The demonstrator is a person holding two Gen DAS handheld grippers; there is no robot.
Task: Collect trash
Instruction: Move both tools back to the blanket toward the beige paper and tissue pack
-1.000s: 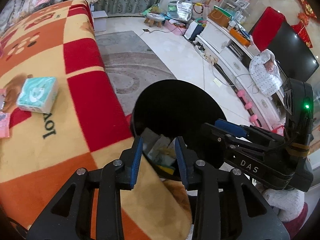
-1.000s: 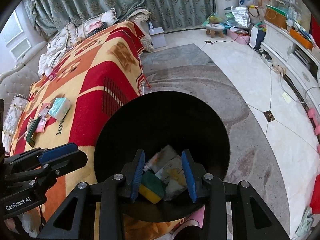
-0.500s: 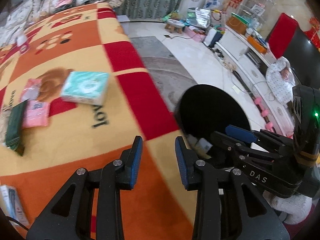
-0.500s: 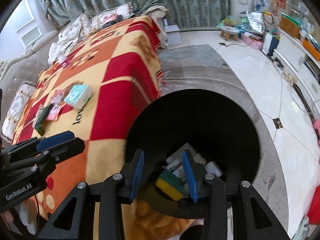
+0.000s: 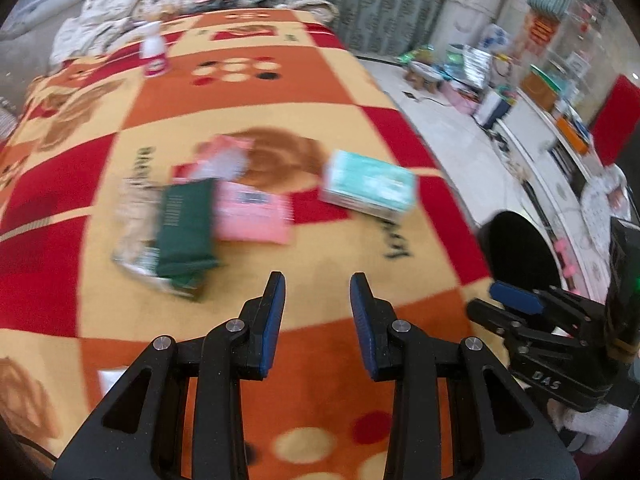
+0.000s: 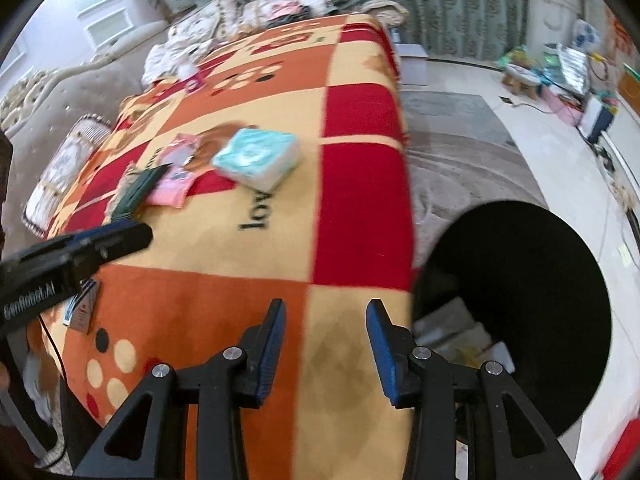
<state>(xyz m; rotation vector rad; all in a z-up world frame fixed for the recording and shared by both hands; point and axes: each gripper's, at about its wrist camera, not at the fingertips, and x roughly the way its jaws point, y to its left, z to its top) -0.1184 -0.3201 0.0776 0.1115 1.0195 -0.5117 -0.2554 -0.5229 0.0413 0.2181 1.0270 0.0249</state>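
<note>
— Over the checked blanket [image 5: 224, 100]: left gripper [image 5: 317, 312], slightly parted, holding nothing. Green packet [image 5: 186, 232], pink packets [image 5: 256, 216], tissue pack [image 5: 370, 186] farther off, untouched.

— Near the blanket's right edge: right gripper [image 6: 326, 344], slightly parted, likewise empty. Black bin [image 6: 532, 280] just right, with trash [image 6: 460, 340] inside.

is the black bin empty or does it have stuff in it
Not empty. In the right wrist view, pale wrappers and paper lie at the bottom of the black bin.
</note>
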